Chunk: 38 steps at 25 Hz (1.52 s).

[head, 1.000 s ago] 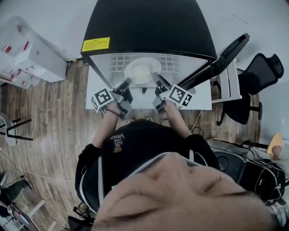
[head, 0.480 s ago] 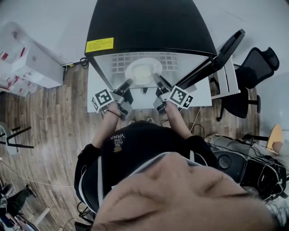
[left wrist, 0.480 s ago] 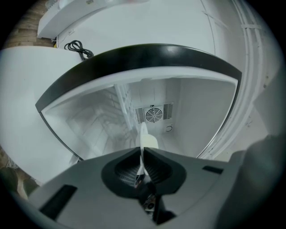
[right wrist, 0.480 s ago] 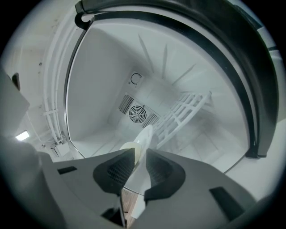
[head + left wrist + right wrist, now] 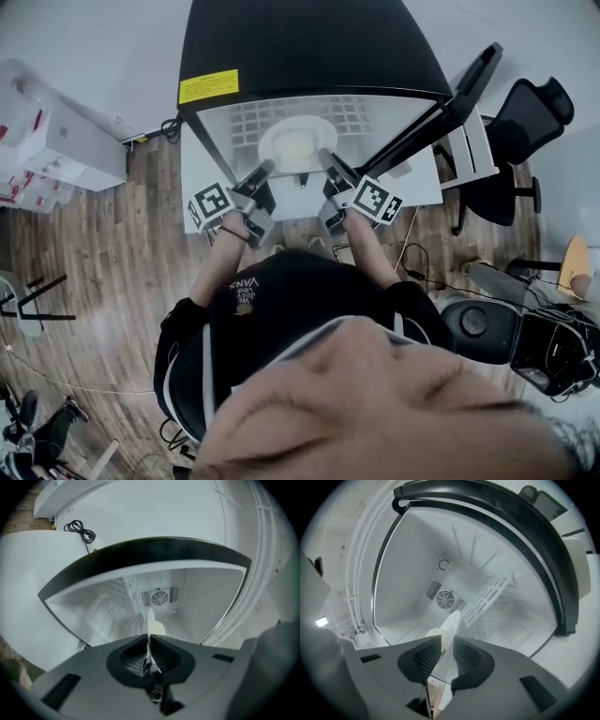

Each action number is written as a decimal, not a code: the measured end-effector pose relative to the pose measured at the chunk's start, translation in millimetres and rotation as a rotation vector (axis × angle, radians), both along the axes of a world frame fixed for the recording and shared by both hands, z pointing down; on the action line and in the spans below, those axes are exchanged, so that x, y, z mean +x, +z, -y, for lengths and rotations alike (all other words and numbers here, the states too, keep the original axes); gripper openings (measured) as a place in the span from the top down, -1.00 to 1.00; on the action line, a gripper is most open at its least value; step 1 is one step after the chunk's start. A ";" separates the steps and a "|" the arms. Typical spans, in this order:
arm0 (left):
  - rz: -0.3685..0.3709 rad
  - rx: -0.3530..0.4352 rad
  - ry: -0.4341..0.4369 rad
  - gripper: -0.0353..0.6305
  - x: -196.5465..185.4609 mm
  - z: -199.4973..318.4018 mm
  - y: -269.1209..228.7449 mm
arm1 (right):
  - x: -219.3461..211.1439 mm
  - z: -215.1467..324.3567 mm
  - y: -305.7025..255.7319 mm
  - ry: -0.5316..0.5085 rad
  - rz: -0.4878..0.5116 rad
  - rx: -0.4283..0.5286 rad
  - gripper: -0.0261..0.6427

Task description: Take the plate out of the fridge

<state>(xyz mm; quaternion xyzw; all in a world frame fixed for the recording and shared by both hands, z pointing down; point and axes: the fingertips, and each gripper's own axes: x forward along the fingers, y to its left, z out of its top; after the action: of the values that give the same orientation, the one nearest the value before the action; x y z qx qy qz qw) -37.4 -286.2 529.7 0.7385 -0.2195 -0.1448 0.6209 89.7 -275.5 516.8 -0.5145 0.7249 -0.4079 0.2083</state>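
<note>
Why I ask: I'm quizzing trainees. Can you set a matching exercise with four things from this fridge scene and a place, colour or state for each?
Things:
1. plate
2. label
3. door
4. fan

Place, colour or state:
a. yellow
b. swung open
c. on the back wall of the fridge
d. gripped at two sides of its rim

Pairs: 1-d, 2-a, 3-b, 4-c

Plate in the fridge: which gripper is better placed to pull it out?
Neither clearly; left by a hair. Both the left gripper and the right gripper are shut on the plate rim, but the left jaws pinch narrower.
</note>
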 end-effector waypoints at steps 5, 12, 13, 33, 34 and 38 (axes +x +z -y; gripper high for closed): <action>0.000 0.009 0.001 0.79 -3.3 -5.5 -0.8 | -3.4 -7.2 0.3 0.008 0.006 0.008 0.67; 0.006 0.007 -0.014 0.79 3.6 -20.3 -3.8 | 3.8 -19.3 -1.0 -0.011 0.014 0.008 0.66; 0.005 0.007 -0.016 0.79 5.2 -23.1 -4.3 | 5.1 -21.5 -1.1 -0.015 0.016 0.007 0.67; 0.012 0.004 -0.110 0.79 14.2 -98.4 -2.1 | 14.8 -86.2 1.0 -0.102 0.028 0.004 0.67; 0.012 0.003 -0.115 0.79 14.5 -103.0 -2.5 | 15.1 -90.2 0.7 -0.107 0.028 0.005 0.67; 0.007 0.010 -0.128 0.79 16.7 -118.3 -5.0 | 17.0 -104.1 -1.2 -0.123 0.030 0.007 0.67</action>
<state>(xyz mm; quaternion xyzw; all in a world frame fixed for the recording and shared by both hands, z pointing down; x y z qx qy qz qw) -20.7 -167.9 524.7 0.7265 -0.2678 -0.1830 0.6057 106.8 -171.3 515.6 -0.4620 0.7536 -0.4248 0.1954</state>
